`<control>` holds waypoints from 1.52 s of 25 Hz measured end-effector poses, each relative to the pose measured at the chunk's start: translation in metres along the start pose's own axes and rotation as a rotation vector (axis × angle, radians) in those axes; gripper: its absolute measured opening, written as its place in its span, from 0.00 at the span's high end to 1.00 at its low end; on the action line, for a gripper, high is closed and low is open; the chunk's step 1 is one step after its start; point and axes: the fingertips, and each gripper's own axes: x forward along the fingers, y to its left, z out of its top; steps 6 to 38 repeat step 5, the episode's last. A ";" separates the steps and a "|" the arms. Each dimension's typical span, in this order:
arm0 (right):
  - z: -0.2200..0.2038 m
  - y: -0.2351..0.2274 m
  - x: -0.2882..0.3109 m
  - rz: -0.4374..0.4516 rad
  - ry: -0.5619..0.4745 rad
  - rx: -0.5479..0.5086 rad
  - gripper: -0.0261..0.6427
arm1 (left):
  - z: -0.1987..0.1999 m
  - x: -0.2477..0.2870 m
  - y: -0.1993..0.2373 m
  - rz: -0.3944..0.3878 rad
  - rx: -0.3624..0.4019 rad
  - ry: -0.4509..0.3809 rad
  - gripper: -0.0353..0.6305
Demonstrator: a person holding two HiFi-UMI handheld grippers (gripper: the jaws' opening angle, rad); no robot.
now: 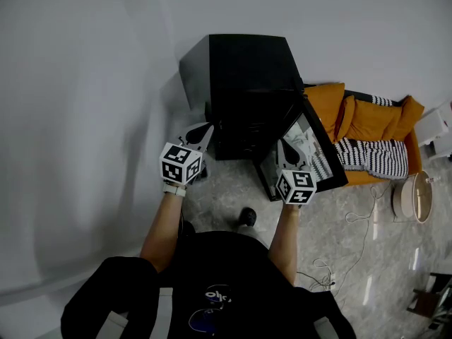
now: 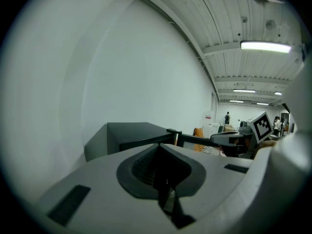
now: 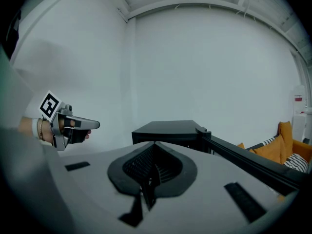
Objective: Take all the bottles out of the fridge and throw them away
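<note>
Black fridge (image 1: 244, 69): stands on the grey floor (image 1: 226, 200) against the white wall (image 1: 85, 83), on the far side of the person, with its door (image 1: 321, 136) swung open to the right. The interior is dark, and whether bottles stand inside cannot be told. Left gripper (image 1: 200, 134): held at the fridge's near left corner, fingers pressed together, nothing between them. Right gripper (image 1: 289, 150): held in front of the open door, fingers likewise together and empty. Orange sofa (image 1: 367, 119) with striped cushion (image 1: 371, 157): right of the fridge, just beyond the door.
</note>
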 end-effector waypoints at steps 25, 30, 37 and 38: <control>0.000 0.000 -0.001 0.002 0.002 0.001 0.95 | -0.001 -0.001 0.000 0.001 -0.002 0.003 0.95; 0.000 0.000 -0.001 0.002 0.002 0.001 0.95 | -0.001 -0.001 0.000 0.001 -0.002 0.003 0.95; 0.000 0.000 -0.001 0.002 0.002 0.001 0.95 | -0.001 -0.001 0.000 0.001 -0.002 0.003 0.95; 0.000 0.000 -0.001 0.002 0.002 0.001 0.95 | -0.001 -0.001 0.000 0.001 -0.002 0.003 0.95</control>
